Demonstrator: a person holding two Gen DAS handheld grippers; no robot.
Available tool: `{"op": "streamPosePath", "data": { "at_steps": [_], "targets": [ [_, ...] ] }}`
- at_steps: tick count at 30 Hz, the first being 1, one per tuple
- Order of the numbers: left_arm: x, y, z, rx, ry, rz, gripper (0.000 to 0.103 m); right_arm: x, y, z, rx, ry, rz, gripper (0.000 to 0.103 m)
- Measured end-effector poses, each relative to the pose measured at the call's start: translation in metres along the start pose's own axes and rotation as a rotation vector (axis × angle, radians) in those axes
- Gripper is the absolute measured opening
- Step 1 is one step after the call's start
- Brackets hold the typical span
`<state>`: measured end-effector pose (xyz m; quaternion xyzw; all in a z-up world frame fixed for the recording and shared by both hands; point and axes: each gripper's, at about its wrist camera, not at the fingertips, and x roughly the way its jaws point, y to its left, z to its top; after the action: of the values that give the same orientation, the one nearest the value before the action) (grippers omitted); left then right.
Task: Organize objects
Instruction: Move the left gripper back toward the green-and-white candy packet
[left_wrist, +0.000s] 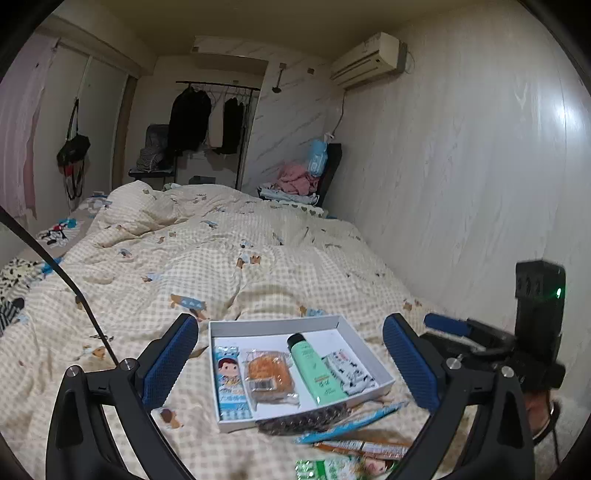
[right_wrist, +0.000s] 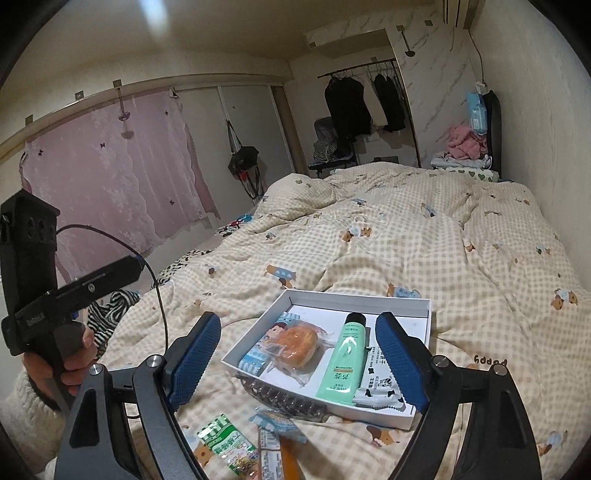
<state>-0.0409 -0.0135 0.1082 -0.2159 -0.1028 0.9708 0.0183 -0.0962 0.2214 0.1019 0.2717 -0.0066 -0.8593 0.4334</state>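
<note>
Packets still outside the white box

Packets waited on the checked duvet (left_wrist: 258, 266) just in front of the white box (left_wrist: 273, 325), which already held a green tube (left_wrist: 314, 365), a wrapped bun (left_wrist: 267, 374), a cartoon carton (left_wrist: 229, 384) and a cow-print sachet (left_wrist: 351, 369). An orange packet (left_wrist: 364, 447) and a green packet (right_wrist: 227, 448) lay nearest. Both the left gripper (left_wrist: 291, 362) and right gripper (right_wrist: 299, 358) hung spread and empty above the box. Best next, I judged: lower onto one flat packet, pinch its edge, avoid dragging the duvet.
</note>
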Motion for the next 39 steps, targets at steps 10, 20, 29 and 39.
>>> {"op": "streamPosePath", "data": {
  "at_steps": [10,20,29,39],
  "targets": [
    [-0.030,-0.028,-0.007,0.153,0.034,-0.061,0.101,-0.041,0.022,-0.003,-0.013,-0.041,0.070,0.087],
    [-0.025,-0.021,-0.047,0.040,0.136,-0.115,0.102,-0.064,0.025,-0.035,0.019,-0.051,0.085,0.101],
    [0.000,0.003,-0.063,-0.063,0.202,-0.039,0.102,-0.039,0.012,-0.071,0.092,0.070,0.078,0.101],
    [-0.010,0.008,-0.058,-0.056,0.133,-0.004,0.102,-0.034,0.016,-0.084,0.083,0.078,0.050,0.101]
  ]
}}
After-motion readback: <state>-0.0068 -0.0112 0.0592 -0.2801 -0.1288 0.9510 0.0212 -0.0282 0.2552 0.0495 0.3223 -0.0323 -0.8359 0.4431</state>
